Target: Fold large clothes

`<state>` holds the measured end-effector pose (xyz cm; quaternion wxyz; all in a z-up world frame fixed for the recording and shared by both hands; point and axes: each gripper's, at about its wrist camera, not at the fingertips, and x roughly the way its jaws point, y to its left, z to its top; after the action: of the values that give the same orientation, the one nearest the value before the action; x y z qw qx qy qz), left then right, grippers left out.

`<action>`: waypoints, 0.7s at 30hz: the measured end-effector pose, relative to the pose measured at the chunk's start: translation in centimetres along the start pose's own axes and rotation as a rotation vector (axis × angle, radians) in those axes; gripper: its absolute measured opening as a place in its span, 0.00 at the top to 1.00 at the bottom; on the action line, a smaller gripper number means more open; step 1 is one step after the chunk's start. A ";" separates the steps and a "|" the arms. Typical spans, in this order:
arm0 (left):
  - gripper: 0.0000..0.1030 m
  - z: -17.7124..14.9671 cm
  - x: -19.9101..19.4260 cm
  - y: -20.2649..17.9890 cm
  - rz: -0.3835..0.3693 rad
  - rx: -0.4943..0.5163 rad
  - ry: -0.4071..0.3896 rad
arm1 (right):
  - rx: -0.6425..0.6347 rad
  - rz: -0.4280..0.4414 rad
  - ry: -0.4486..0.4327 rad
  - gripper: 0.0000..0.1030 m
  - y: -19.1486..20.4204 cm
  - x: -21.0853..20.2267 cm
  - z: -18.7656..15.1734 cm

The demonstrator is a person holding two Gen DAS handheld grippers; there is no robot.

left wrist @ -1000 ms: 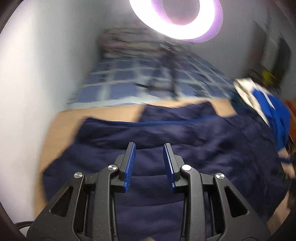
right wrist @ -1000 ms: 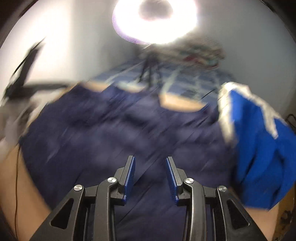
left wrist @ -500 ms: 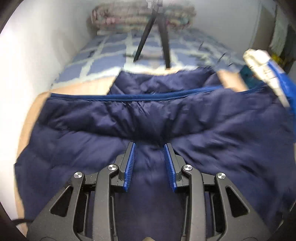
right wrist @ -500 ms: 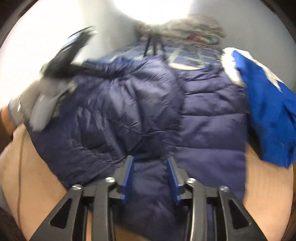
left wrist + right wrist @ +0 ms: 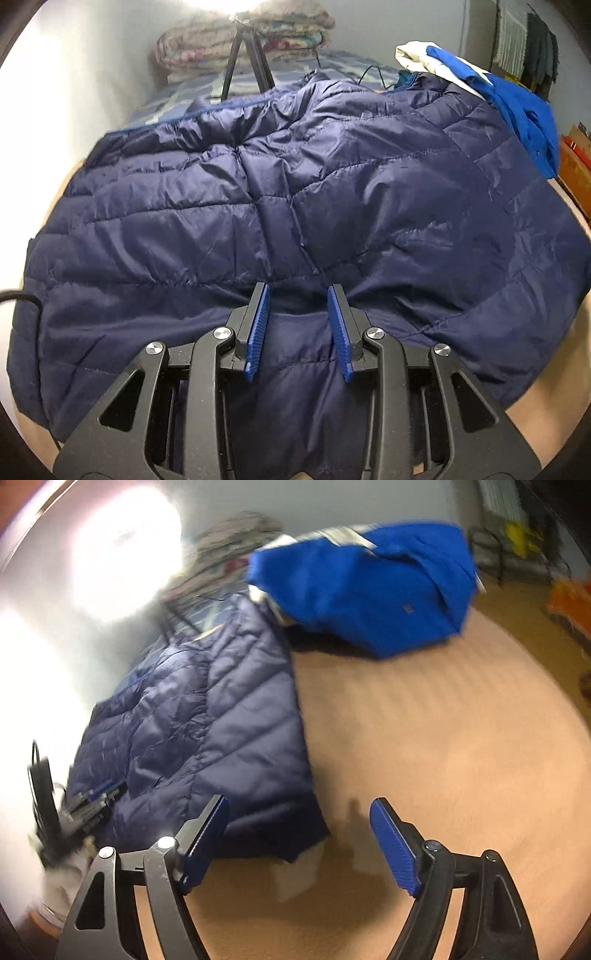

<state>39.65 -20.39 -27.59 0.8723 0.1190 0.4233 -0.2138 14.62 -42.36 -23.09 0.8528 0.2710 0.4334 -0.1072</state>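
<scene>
A navy quilted puffer jacket [image 5: 295, 192] lies spread on a tan table top [image 5: 443, 738]. My left gripper [image 5: 297, 291] hovers low over the jacket's near part. Its blue pads [image 5: 258, 328] stand a narrow gap apart with fabric below them, not pinched. In the blurred right wrist view the jacket [image 5: 221, 720] fills the left half. My right gripper [image 5: 299, 805] sits at the jacket's near corner with its jaws opening wide. The hem corner lies between the pads without being pressed. Blurred at the jacket's far left edge is the left gripper [image 5: 96, 801].
A bright blue garment with white trim [image 5: 369, 590] is heaped at the jacket's far right end [image 5: 524, 107]. Behind stand a tripod [image 5: 243, 62], a bed with a blue checked cover [image 5: 177, 99] and folded blankets [image 5: 243, 40]. A black cable [image 5: 22, 299] runs at the left.
Both grippers have come down closer to the jacket. The right gripper has rolled, swung to the jacket's right corner and opened much wider. The left gripper's gap is unchanged.
</scene>
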 end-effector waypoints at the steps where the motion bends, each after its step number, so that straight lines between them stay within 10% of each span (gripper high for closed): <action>1: 0.68 0.3 -0.5 0.3 -0.003 -0.027 0.021 | 0.040 0.023 0.010 0.20 -0.4 0.3 -0.1; 8: 0.66 1.1 -14.4 3.1 -0.062 -0.119 -0.093 | 0.254 0.142 0.046 0.15 -2.7 1.7 -0.3; 12: 0.33 0.1 -22.9 4.7 -0.099 -0.171 -0.141 | 0.290 0.132 0.046 0.15 -2.5 2.8 -0.1; 21: 0.31 -5.2 -36.9 6.4 -0.144 -0.322 -0.156 | 0.418 0.132 0.003 0.16 -3.0 4.5 1.4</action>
<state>18.77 -2.70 -1.45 0.8927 -0.0696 0.3907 -0.2137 17.02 -45.36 -27.08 0.7826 0.4699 0.3842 -0.1384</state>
